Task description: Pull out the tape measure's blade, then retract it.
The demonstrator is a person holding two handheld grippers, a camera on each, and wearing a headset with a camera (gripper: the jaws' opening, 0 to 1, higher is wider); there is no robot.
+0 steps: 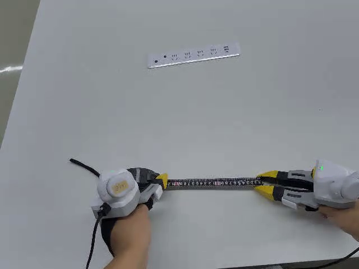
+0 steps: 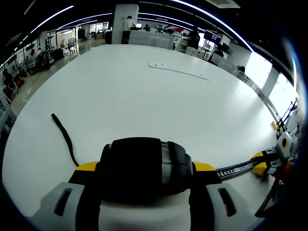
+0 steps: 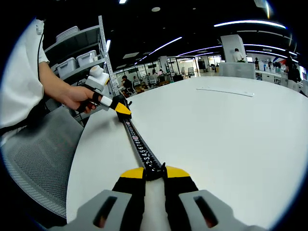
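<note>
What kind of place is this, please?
Probably a large open-plan office or lab: a big white table with a power strip, storage shelves with bins, and desks under long ceiling lights.

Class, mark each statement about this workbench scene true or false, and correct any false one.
1. The tape measure's blade is pulled out between the two grippers. True.
2. The left gripper holds the power strip. False: it is shut on the tape measure's case; the power strip lies apart, farther back on the table.
3. The right gripper has its fingers wide open. False: they are shut on the blade's end.
4. A black strap lies on the table beside the case. True.
</note>
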